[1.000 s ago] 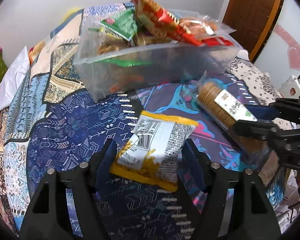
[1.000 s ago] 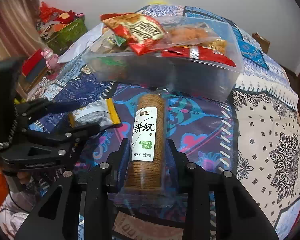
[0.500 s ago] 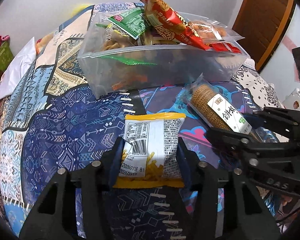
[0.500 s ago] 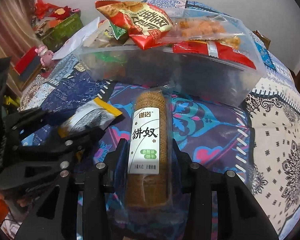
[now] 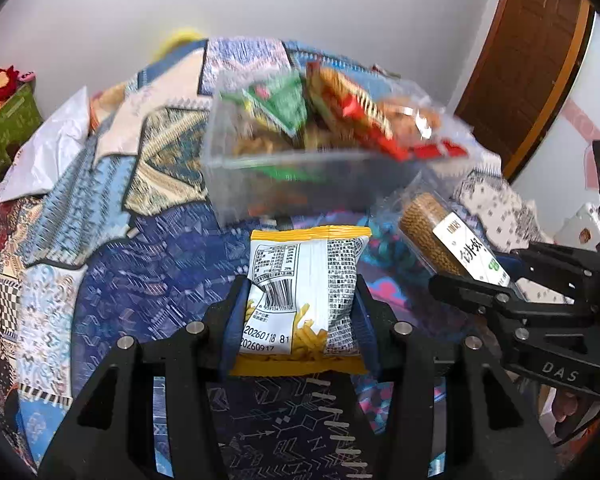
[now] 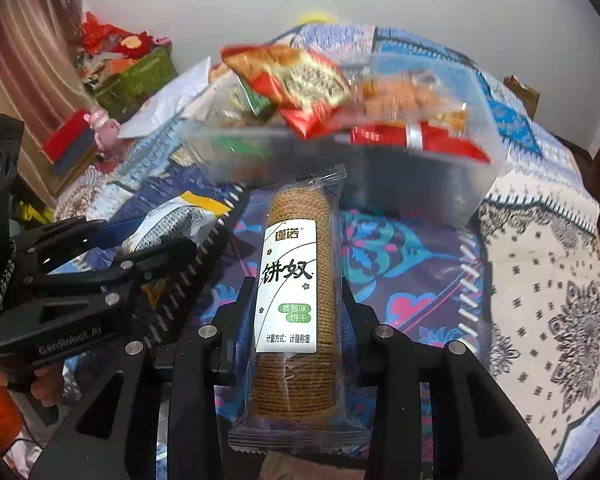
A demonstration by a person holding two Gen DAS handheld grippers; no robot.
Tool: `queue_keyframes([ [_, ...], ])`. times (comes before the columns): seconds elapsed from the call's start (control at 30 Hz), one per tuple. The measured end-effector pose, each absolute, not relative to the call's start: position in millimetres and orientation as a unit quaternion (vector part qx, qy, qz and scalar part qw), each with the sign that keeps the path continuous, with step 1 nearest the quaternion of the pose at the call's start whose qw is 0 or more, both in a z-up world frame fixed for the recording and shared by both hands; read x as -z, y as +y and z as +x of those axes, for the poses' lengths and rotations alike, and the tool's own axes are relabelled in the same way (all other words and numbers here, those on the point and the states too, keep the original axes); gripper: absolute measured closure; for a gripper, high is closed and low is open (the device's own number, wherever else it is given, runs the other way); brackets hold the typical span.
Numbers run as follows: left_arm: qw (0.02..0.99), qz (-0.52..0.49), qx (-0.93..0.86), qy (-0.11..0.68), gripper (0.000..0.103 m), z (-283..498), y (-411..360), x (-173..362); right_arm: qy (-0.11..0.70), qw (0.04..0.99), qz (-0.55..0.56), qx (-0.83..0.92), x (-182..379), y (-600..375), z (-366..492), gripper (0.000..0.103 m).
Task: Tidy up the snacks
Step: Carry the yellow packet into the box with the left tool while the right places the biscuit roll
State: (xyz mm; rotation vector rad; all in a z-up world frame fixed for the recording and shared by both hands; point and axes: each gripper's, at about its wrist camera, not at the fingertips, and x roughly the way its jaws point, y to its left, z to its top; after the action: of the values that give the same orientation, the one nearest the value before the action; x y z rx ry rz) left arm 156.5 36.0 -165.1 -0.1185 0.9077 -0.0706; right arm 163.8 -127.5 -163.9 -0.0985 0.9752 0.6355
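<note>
1. Left wrist view: left gripper point(image 5: 300, 308) angled down twd the bed point(image 5: 148, 280), jaws clamped on the lower half of a yellow-edged chip bag point(image 5: 304, 292). They have just been closing, bag between them. The bag is held back side up w/ barcode and date print showing, and seems raised off the quilt.
2. Same view, far side: clear plastic bin point(image 5: 312, 184) sits on the bed, heaped w/ snack packs, a red bag point(image 5: 352, 108) and a green one point(image 5: 280, 104) sticking up above the rim. Blurry.
3. Same view, right: right gripper point(image 5: 476, 276) reaches in from the right edge, jaws gripping a biscuit roll point(image 5: 440, 236) in clear wrap, roll tilted twd the bin. Brown door point(image 5: 536, 60) far right.
4. Right wrist view: right gripper point(image 6: 298, 320) also pitched down, jaws closed tight on both sides of the biscuit roll point(image 6: 296, 280), white label up, long axis pointing away twd the bin point(image 6: 420, 184).
5. Same view, left: left gripper point(image 6: 156, 240) comes in from the left w/ the chip bag point(image 6: 172, 220) pinched between its jaws. Part of a hand point(image 6: 48, 388) shows under its body.
6. Far left, beside the bed: green box point(image 6: 136, 80) and red items, beyond the quilt.
</note>
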Motion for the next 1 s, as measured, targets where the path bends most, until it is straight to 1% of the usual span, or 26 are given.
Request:
queue_keyframes([
  [0.3,0.920,-0.070,0.025,0.385,0.054,155.1,45.3,119.4,0.401,0.866,-0.033,-0.296,118.7,-137.8,165.0,0.069],
  [0.6,0.937,-0.073,0.014,0.341,0.054,174.0,55.2,81.8,0.359,0.888,-0.027,-0.286,92.3,-138.6,186.4,0.069],
  [0.83,0.941,-0.071,-0.001,0.330,0.054,201.8,61.7,74.7,0.345,0.897,-0.021,-0.276,84.4,-140.9,208.2,0.069],
  [1.0,0.937,-0.079,-0.010,0.340,0.054,225.7,65.3,85.3,0.344,0.900,-0.013,-0.267,86.9,-138.6,229.3,0.069],
])
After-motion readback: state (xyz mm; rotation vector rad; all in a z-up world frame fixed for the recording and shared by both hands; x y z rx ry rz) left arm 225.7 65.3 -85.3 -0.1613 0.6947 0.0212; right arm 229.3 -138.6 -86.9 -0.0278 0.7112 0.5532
